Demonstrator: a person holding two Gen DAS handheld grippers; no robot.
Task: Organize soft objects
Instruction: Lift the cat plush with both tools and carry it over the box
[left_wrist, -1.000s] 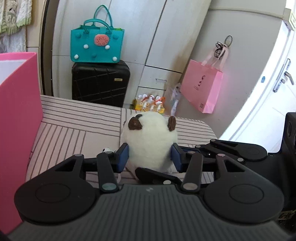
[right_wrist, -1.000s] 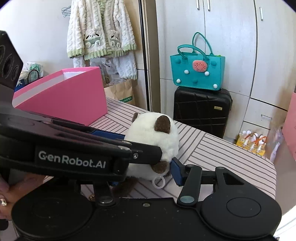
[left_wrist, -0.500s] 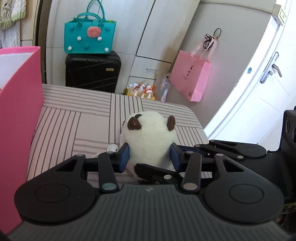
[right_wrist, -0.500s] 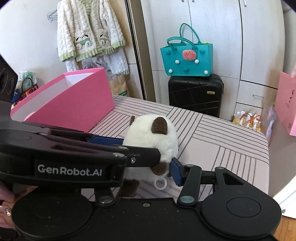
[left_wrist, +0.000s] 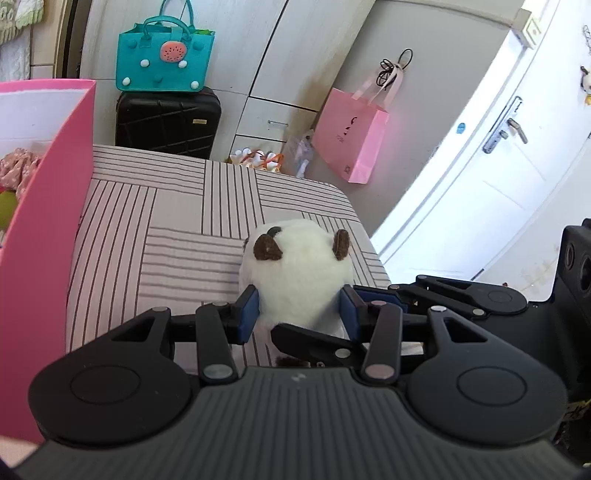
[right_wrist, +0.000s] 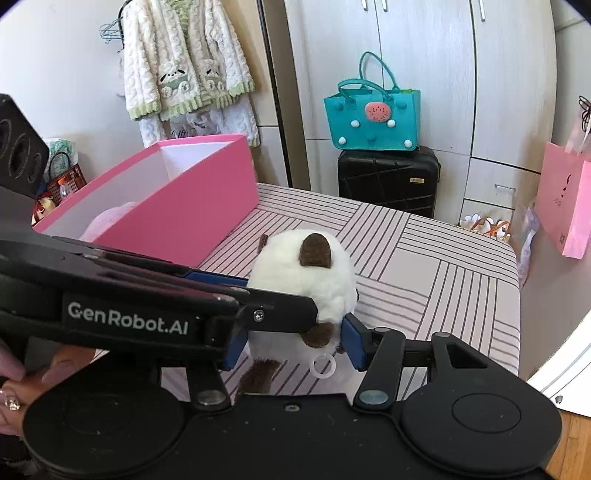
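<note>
Two grippers on one toy here. That white plush cat (left_wrist: 295, 277) with brown ears sits near the right-hand end of the striped table cover (left_wrist: 155, 221), and it's squeezed from both sides. From the left wrist view, the left gripper (left_wrist: 300, 314) has its blue pads (left_wrist: 248, 312) pressed into the fluffy body on either side, so it's pinching the plush, not just parked around it. From the right wrist view, the right gripper (right_wrist: 293, 341) has its blue pads (right_wrist: 352, 341) against the lower part of the same toy (right_wrist: 303, 280), near a brown paw; the near-side pad is partly hidden behind the left gripper's black arm crossing in front, but the fur bulges between them, so that one looks clamped on too. A small white plastic ring (right_wrist: 323, 366) dangles off the bottom of the plush, and a brown tail hangs down below it.

Beside the toy, off to the left, there's a pink box (right_wrist: 177, 206) standing on the same cover, open on top with white inside walls. Something pale pink and soft is lying in it, and the left wrist view shows a floral bit of fabric (left_wrist: 18, 170) in there as well.

Further back: a black suitcase (right_wrist: 388, 181) with a teal tote (right_wrist: 371, 118) sitting on top, a pink paper bag (left_wrist: 351, 136) hanging by the door, and a fuzzy cream cardigan (right_wrist: 184, 62) on a hanger.
</note>
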